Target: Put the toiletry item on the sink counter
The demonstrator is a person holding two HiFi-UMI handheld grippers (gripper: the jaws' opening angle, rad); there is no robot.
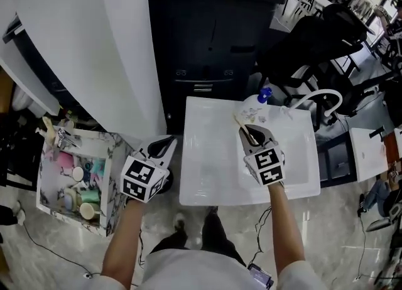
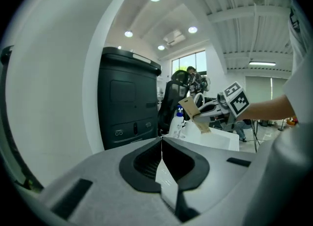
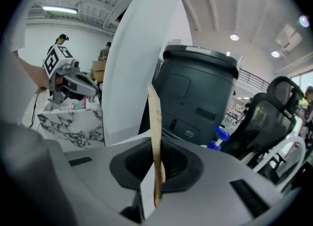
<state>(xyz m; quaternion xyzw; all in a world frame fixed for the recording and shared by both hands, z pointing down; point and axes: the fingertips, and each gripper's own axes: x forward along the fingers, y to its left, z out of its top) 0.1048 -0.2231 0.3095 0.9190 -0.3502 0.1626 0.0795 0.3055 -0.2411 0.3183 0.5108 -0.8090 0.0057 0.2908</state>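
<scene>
A thin, flat tan toiletry packet [image 1: 244, 123] stands clamped in my right gripper [image 1: 252, 135], which is shut on it. It hangs over the back right of the white sink [image 1: 207, 176]. In the right gripper view the packet [image 3: 155, 122] shows edge-on, upright between the pads. From the left gripper view, the packet [image 2: 194, 114] appears as a tan card over the sink. My left gripper [image 1: 167, 147] hovers left of the sink, jaws shut together and empty [image 2: 161, 155].
A marble-patterned box [image 1: 49, 157] with several toiletries sits on the floor at left. A blue-capped spray bottle [image 1: 264, 95] and a white curved faucet [image 1: 324, 98] stand at the sink's back. A dark cabinet [image 1: 207, 44] rises behind; office chairs crowd the right.
</scene>
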